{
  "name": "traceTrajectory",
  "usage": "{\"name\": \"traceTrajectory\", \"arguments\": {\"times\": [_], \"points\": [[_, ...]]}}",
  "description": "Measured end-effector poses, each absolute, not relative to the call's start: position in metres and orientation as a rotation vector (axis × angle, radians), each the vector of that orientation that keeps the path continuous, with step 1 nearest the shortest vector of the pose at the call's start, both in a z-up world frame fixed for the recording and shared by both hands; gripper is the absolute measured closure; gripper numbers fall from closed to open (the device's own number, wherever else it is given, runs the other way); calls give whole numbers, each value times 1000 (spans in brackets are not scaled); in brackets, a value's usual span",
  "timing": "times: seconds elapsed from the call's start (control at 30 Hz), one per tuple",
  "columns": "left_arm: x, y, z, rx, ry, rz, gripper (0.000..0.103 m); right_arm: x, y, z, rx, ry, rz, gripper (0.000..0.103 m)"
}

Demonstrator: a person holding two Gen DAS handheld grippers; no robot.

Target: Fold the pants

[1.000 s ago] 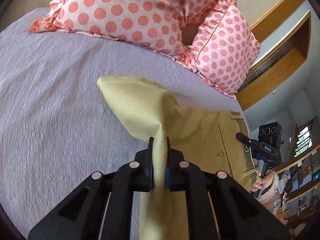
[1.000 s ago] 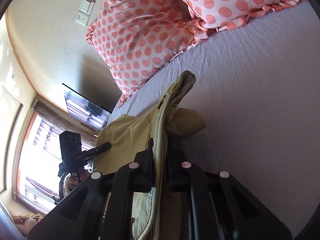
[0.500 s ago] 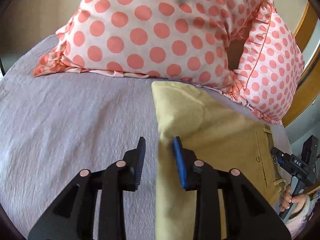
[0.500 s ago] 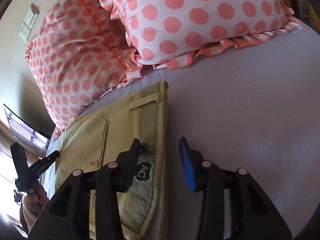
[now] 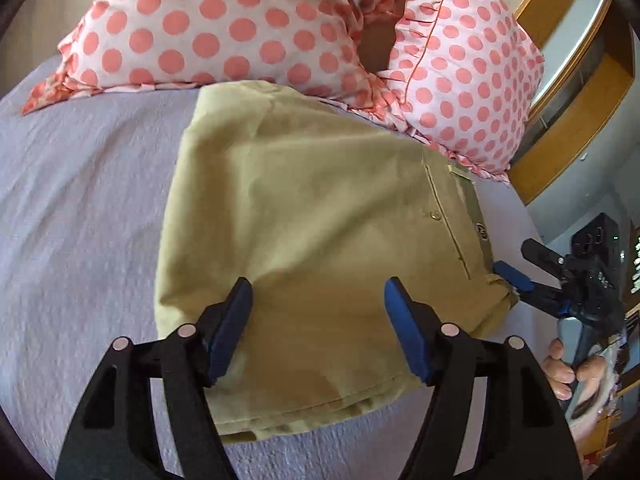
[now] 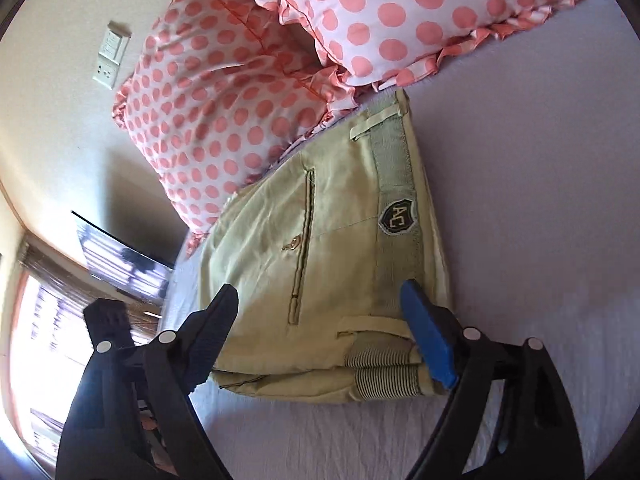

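The khaki pants (image 5: 312,232) lie folded into a flat stack on the lavender bed sheet (image 5: 80,208), just below the pillows. My left gripper (image 5: 318,320) is open and empty, hovering over the near edge of the stack. My right gripper (image 6: 320,332) is open and empty over the waistband end, where a dark badge (image 6: 396,218) and a back pocket (image 6: 304,240) show. The right gripper also shows in the left wrist view (image 5: 520,276), at the waistband corner.
Two white pillows with coral dots (image 5: 248,24) (image 6: 224,120) lie against the wall right behind the pants. A wooden headboard or shelf (image 5: 580,92) stands at the right. A wall socket (image 6: 110,60) and a bright window (image 6: 44,328) are on the left.
Both grippers let go of the pants and opened wide. The lifted cloth has dropped flat onto the bed as a folded stack, and both grippers have drawn back a little.
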State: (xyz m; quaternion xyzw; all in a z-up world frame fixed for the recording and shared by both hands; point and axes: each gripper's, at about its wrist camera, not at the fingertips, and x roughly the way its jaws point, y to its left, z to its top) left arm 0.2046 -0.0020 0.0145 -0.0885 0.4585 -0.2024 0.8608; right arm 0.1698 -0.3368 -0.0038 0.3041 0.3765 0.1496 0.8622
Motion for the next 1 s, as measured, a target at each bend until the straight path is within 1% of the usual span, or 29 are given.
{"name": "traceTrajectory", "arguments": {"times": [0.03,0.07,0.1,0.13,0.17,0.2,0.23,0.33,0.4,0.63,0.73,1.0], "points": [[196,-2,17,-172,952,-414,31,158,-330,4,558,763,265,16],[186,-1,20,-163,933,-415,28,146,-323,9,485,730,242,12],[174,1,22,-148,909,-414,20,133,-315,12,422,697,229,9],[161,1,24,-119,885,-396,13,118,-306,11,362,672,212,1],[148,3,26,-83,860,-364,11,106,-295,8,306,659,194,1],[136,2,26,-48,837,-324,5,96,-284,3,251,649,182,1],[123,3,26,-16,817,-278,2,86,-274,-3,199,644,165,1],[96,3,20,34,791,-225,2,70,-248,-18,64,618,81,1],[86,3,15,45,796,-200,2,67,-239,-25,23,605,58,1],[77,0,-9,75,838,-153,2,67,-225,-39,29,633,39,1],[73,1,-11,81,813,-137,2,69,-222,-47,13,661,14,1],[67,0,-13,72,763,-126,2,62,-218,-50,21,631,-37,1]]}}
